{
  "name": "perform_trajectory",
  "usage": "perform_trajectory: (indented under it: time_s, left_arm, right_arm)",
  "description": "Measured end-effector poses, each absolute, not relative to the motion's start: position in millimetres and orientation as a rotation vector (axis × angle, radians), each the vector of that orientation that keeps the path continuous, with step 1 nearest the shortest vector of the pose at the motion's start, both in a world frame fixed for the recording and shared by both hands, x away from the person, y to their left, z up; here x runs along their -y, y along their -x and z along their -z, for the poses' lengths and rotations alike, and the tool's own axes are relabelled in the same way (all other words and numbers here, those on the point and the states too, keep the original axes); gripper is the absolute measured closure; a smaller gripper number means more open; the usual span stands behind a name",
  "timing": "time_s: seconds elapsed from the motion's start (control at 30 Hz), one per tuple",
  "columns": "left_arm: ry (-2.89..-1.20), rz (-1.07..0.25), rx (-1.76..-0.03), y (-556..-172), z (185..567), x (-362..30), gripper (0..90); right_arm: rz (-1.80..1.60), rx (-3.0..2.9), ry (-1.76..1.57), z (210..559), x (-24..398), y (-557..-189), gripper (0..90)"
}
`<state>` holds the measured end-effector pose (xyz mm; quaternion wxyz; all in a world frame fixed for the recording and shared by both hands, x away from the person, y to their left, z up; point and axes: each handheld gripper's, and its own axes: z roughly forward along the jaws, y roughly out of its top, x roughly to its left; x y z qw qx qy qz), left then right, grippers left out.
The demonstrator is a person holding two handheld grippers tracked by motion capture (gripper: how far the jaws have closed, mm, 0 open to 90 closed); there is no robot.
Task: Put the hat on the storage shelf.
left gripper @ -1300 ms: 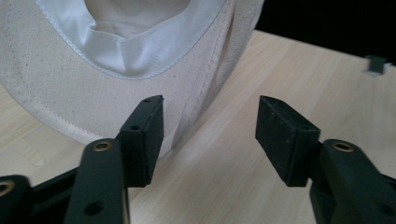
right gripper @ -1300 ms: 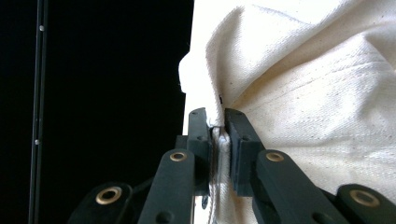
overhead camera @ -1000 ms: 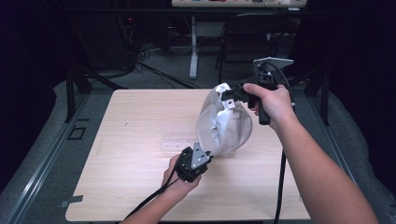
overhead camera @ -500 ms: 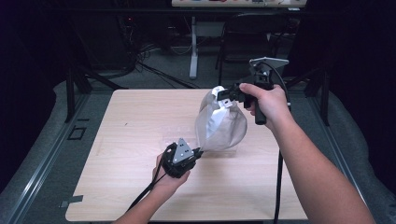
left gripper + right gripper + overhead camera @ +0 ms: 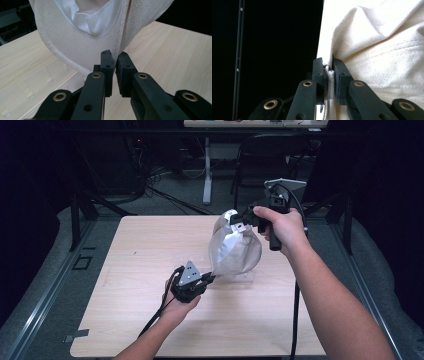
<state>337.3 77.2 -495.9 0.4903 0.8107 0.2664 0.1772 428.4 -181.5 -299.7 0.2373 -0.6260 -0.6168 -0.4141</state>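
Canvas bag [image 5: 234, 251] is hanging above the wooden table [image 5: 150, 250], both claws clenching it: right gripper [image 5: 243, 222] pinching its top edge, left gripper [image 5: 209, 279] (jaws freshly closed) gripping its bottom hem.

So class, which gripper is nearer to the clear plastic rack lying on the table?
Left. The left gripper pinches the cloth bag's bottom edge just above the rack; the right gripper holds the bag's top, higher up.
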Motion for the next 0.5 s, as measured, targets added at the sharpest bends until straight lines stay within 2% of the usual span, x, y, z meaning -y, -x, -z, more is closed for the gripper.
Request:
perform_trajectory:
  time_s: [0.5]
  left_arm:
    - [-1.931,-0.342,-0.684,-353,509,-91,83.9]
  right_arm:
    - [1.093,1.703,1.736,314,176,-437,82.1]
